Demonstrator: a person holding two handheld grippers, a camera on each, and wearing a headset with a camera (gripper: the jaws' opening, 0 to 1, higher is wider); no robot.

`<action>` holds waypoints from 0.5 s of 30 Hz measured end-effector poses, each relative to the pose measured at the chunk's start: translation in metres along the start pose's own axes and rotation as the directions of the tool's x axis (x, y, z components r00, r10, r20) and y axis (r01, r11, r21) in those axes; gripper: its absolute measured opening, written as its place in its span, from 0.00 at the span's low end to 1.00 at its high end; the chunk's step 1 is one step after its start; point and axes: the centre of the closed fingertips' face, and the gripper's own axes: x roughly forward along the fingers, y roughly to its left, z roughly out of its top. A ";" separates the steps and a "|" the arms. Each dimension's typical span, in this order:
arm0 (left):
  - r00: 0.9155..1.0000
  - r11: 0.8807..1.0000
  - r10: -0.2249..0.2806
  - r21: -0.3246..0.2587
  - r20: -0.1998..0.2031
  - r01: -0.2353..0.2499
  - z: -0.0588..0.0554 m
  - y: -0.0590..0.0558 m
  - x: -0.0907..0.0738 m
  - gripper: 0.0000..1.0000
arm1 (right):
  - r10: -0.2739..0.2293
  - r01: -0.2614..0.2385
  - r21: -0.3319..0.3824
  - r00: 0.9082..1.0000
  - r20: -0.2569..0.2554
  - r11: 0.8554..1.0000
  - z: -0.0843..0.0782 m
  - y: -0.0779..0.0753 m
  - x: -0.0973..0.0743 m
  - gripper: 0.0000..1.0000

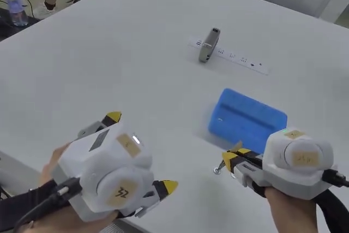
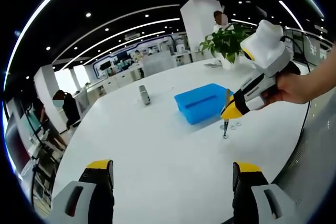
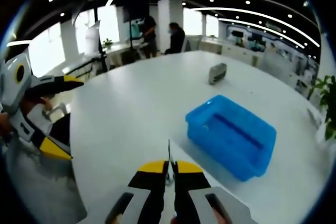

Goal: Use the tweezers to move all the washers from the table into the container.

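Observation:
A blue container (image 1: 248, 119) (image 2: 202, 103) (image 3: 231, 135) sits on the white table (image 1: 136, 69). My right gripper (image 1: 235, 159) (image 3: 169, 167) is shut on thin metal tweezers (image 3: 168, 153) (image 2: 226, 125), which point down at the table just in front of the container. A few small washers (image 2: 238, 125) lie by the tweezer tips; whether one is pinched I cannot tell. My left gripper (image 1: 139, 151) (image 2: 173, 170) hovers open at the near left with nothing between its jaws.
A white power strip (image 1: 234, 57) with a grey device (image 1: 209, 45) (image 2: 144, 94) (image 3: 217, 73) on it lies beyond the container. The table's near edge runs under both hands. People stand far off in the hall.

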 end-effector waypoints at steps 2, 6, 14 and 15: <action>1.000 1.000 0.000 0.002 0.000 0.000 0.000 0.000 0.000 0.96 | 0.010 -0.010 0.008 1.000 0.000 1.000 0.001 0.001 -0.001 0.01; 1.000 1.000 0.002 -0.003 0.000 -0.002 0.000 0.001 0.000 0.96 | 0.015 -0.015 -0.002 1.000 0.013 1.000 0.010 0.003 -0.007 0.01; 1.000 1.000 -0.004 -0.003 0.004 0.004 0.001 -0.001 0.000 0.96 | 0.001 0.001 -0.026 0.997 0.072 1.000 0.041 -0.009 -0.021 0.01; 1.000 1.000 -0.004 -0.006 0.003 0.004 0.000 0.000 0.000 0.96 | -0.001 0.003 -0.026 0.997 0.078 1.000 0.044 -0.012 -0.021 0.01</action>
